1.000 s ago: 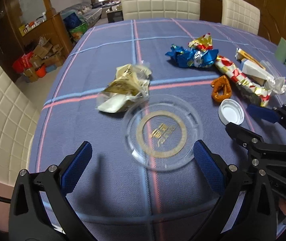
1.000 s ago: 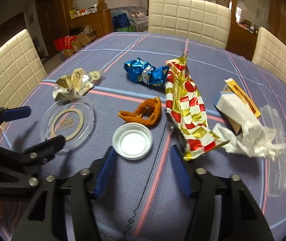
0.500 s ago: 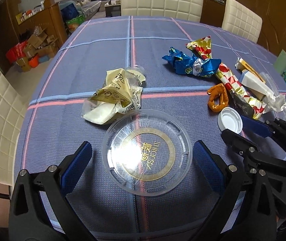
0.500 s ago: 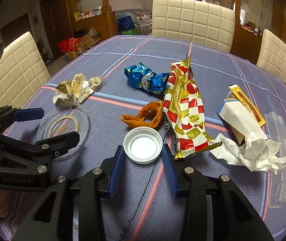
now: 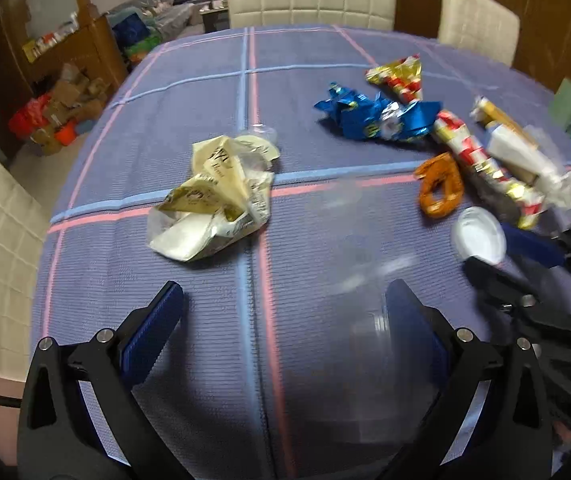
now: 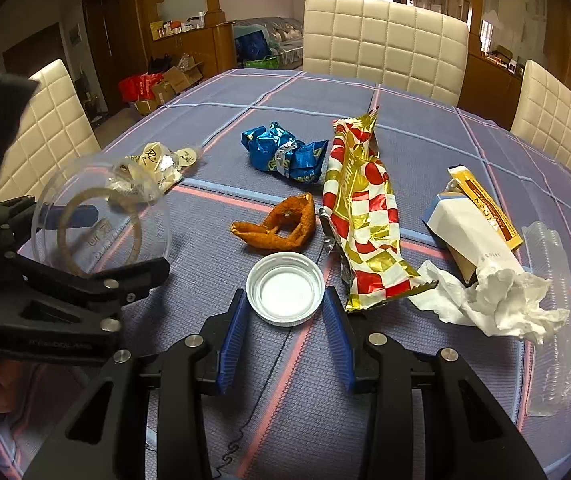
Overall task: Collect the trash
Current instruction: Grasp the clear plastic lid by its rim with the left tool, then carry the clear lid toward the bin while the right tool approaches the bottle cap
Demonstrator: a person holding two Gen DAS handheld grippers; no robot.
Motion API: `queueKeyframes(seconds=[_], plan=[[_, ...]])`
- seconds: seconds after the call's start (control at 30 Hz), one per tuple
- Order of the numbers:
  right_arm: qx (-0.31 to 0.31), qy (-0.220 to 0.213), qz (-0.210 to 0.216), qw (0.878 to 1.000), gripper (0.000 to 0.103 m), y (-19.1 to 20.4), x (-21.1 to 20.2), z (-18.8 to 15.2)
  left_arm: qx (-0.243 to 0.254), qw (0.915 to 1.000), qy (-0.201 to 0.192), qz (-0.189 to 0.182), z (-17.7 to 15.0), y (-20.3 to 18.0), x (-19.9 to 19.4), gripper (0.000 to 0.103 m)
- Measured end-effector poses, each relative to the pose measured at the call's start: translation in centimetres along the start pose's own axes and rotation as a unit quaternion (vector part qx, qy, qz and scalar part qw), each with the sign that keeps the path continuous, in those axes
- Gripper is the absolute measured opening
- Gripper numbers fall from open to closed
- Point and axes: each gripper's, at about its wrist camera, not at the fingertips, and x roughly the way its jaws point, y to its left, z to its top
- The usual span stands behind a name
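Observation:
A clear plastic lid with a gold ring (image 6: 99, 226) is tipped up on edge between the fingers of my left gripper (image 6: 121, 240); in the left wrist view it is a blurred clear shape (image 5: 365, 320) by the right finger of that gripper (image 5: 285, 316). The jaws stand wide apart, and I cannot tell if they hold the lid. My right gripper (image 6: 285, 314) is open with a white bottle cap (image 6: 285, 288) between its fingertips, lying on the blue tablecloth (image 6: 213, 272). A crumpled cream wrapper (image 5: 217, 196) lies ahead of the left gripper.
On the table lie a blue foil wrapper (image 6: 285, 156), a red-and-gold snack bag (image 6: 365, 212), an orange peel (image 6: 281, 226), a white carton with tissue (image 6: 481, 264) and a clear plastic sleeve (image 6: 549, 320). Cream chairs (image 6: 385, 44) surround the table.
The clear lid has tipped up from flat on the cloth to stand on edge at the left gripper. The right gripper has moved forward and narrowed around the white cap.

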Motion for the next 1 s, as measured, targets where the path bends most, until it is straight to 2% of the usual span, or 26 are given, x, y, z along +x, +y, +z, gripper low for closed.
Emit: queueKeyframes(seconds=[0.1,0.17,0.2,0.23,0.27,0.3,0.33,0.43,0.6,1.0], plan=[[-0.004,-0.001,-0.004,1.000,0.038,0.2,-0.1,-0.1,0.001,1.0000,-0.005,0.002,-0.1,0.0,-0.1,0.100],[-0.003,0.000,-0.002,1.000,0.038,0.1,0.0,-0.1,0.011,0.9998,-0.014,0.008,-0.3,-0.1,-0.2,0.096],[-0.002,0.000,-0.002,1.000,0.038,0.1,0.0,0.0,0.013,0.9997,-0.020,0.004,-0.4,-0.2,-0.5,0.082],[-0.002,0.000,-0.001,1.000,0.038,0.1,0.0,0.0,0.014,0.9995,-0.024,-0.011,-0.4,-0.3,-0.7,0.064],[-0.002,0.000,0.000,1.000,0.038,0.0,0.0,0.0,0.015,0.9994,-0.023,-0.018,-0.4,-0.4,-0.9,0.052],[-0.002,0.000,0.000,1.000,0.038,0.0,0.0,0.0,0.020,0.9993,-0.024,-0.022,-0.4,-0.7,-1.1,0.025],[-0.001,0.000,0.000,1.000,0.038,0.0,0.0,0.0,0.028,0.9992,-0.024,-0.017,-0.4,-1.1,-1.2,0.020],[0.001,-0.001,0.003,1.000,0.038,-0.1,-0.1,-0.1,0.039,0.9989,-0.026,-0.010,-0.9,-1.7,-1.5,0.014],[-0.004,-0.001,0.005,1.000,0.038,0.3,-0.2,-0.3,0.045,0.9984,-0.033,-0.003,-1.5,-1.8,-2.6,0.014],[-0.038,-0.022,0.014,0.999,0.038,3.3,-2.4,-1.1,0.048,0.9962,-0.061,0.041,-2.9,-0.3,-6.4,0.014]])
